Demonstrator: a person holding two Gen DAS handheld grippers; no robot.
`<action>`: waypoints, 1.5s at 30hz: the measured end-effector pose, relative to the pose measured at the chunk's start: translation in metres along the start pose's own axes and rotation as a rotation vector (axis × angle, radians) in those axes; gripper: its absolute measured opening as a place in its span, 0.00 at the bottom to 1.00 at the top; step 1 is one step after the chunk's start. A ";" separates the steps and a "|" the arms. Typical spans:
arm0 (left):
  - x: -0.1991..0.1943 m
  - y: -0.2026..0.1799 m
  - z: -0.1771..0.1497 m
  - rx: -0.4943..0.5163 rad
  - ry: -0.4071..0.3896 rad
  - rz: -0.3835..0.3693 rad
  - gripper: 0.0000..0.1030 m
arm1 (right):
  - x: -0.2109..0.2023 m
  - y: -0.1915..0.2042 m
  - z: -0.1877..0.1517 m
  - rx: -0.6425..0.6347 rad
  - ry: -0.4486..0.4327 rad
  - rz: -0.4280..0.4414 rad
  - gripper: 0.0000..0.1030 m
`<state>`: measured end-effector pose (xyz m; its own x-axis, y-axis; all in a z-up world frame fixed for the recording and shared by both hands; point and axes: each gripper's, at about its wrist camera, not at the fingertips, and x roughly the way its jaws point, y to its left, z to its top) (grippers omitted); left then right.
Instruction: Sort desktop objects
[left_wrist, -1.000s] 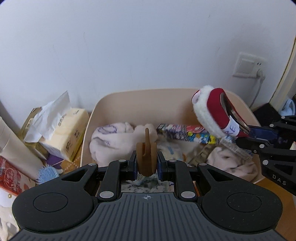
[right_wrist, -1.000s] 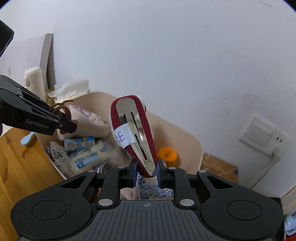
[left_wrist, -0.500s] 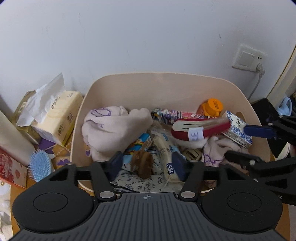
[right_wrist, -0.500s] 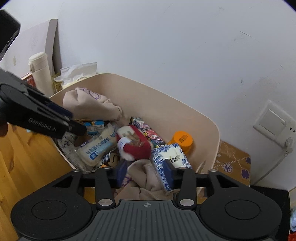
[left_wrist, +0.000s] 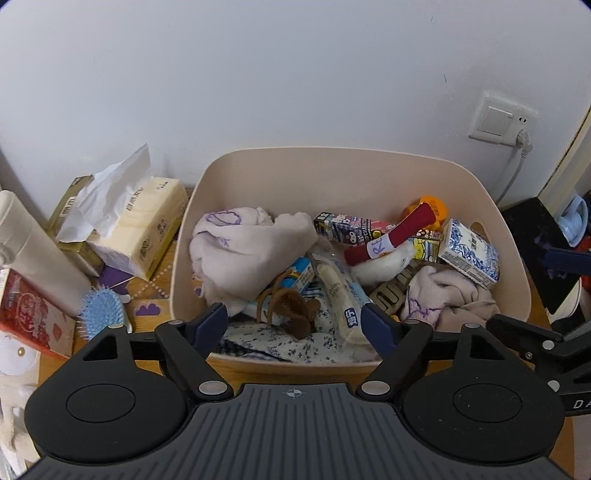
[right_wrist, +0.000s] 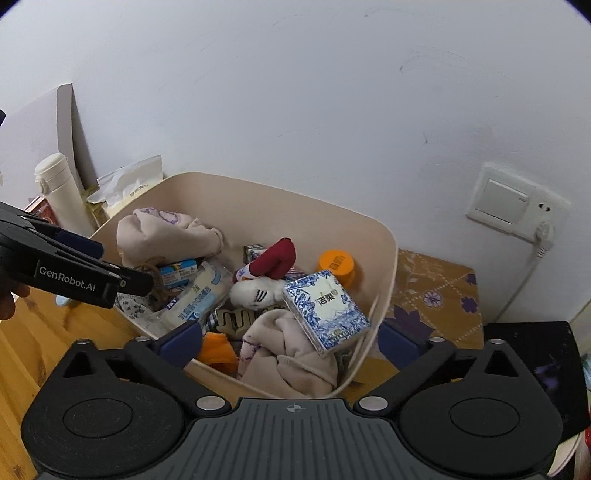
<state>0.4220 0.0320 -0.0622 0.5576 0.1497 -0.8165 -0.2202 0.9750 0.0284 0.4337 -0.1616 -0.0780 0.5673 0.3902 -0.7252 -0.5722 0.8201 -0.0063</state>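
Where the beige bin (left_wrist: 515, 295) stands on the tabletop against the wall, a red plush hair clip (left_wrist: 391, 236) with a white paper label lies tilted across the packets inside, beside a brown claw clip (left_wrist: 286, 308) on the floral cloth. Both grippers hang above the near rim, angled downward. Left gripper (left_wrist: 295, 321) and right gripper (right_wrist: 291, 338): fingers have just been opening, spread wide, apparently with nothing grasped.

Red box (left_wrist: 26, 314) cut off left
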 end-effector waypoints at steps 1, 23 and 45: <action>-0.003 0.001 -0.001 0.002 0.001 0.001 0.79 | -0.003 0.000 -0.001 0.006 0.005 -0.003 1.00; -0.110 0.022 -0.053 0.024 -0.027 0.009 0.80 | -0.096 0.033 -0.021 0.203 0.026 -0.094 1.00; -0.243 0.053 -0.147 0.008 -0.125 0.029 0.80 | -0.235 0.086 -0.080 0.316 -0.056 -0.151 1.00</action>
<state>0.1572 0.0234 0.0528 0.6468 0.1970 -0.7368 -0.2320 0.9711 0.0560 0.2037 -0.2162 0.0375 0.6679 0.2701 -0.6935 -0.2733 0.9557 0.1090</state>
